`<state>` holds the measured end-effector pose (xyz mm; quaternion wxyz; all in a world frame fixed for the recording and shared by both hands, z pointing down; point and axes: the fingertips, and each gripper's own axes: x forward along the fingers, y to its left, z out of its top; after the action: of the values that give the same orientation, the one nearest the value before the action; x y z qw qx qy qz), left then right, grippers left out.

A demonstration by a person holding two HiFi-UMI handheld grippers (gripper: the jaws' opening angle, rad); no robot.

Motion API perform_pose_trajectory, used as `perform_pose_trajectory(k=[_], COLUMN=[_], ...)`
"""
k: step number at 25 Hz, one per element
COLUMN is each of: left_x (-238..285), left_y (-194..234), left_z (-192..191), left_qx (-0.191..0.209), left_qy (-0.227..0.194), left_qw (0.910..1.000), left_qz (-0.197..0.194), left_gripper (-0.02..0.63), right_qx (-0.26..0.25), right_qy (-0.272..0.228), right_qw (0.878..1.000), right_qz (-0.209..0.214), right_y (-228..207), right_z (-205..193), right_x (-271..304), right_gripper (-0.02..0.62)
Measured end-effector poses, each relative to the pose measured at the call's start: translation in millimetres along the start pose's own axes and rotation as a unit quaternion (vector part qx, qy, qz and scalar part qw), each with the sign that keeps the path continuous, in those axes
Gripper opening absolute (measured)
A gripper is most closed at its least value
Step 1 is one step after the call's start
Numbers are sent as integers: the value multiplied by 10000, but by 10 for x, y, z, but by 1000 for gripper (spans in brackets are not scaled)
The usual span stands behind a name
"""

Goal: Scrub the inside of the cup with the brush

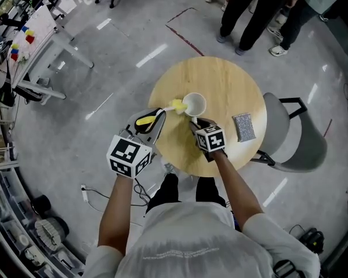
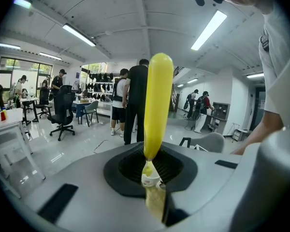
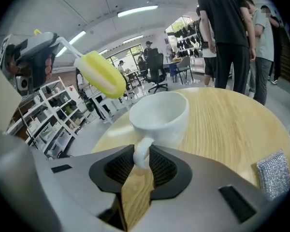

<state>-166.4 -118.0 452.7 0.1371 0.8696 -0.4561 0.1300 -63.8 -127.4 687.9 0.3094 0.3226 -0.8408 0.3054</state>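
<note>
A white cup (image 1: 194,104) stands upright near the middle of the round wooden table (image 1: 232,80). My right gripper (image 1: 195,123) comes at it from the near side. Its jaws are shut on the cup's handle (image 3: 140,151), with the cup's body (image 3: 159,116) just beyond them. My left gripper (image 1: 153,123) is shut on the yellow handle of the brush (image 1: 145,120). That handle (image 2: 157,100) stands up between the jaws. The brush's yellow head (image 3: 100,74) hangs just outside the cup's left rim, above the table.
A grey scouring pad (image 1: 243,127) lies on the table to the right of the cup, also in the right gripper view (image 3: 272,174). A grey chair (image 1: 296,138) stands at the table's right edge. Several people (image 1: 249,10) stand beyond the table's far side. Shelves and desks (image 1: 29,39) line the left.
</note>
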Motion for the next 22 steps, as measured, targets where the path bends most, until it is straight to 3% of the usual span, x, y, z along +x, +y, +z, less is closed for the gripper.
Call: perform_pose_trajectory(k=[9, 18, 22], left_x=[75, 429, 625], left_y=[-256, -710, -885], left_z=[-33, -208, -362], left_qx=[-63, -84, -49], left_qy=[67, 457, 684], left_qw=[9999, 9959, 9928], left_qz=[-120, -776, -982], left_gripper=[51, 51, 51], right_qx=[-369, -915, -1048], right_qy=[197, 512, 468], right_qw=[9990, 9924, 9922], right_qz=[169, 637, 476], right_y=[-55, -200, -433], right_z=[-232, -556, -579], right_x=[-246, -654, -822], right_gripper=[103, 107, 109])
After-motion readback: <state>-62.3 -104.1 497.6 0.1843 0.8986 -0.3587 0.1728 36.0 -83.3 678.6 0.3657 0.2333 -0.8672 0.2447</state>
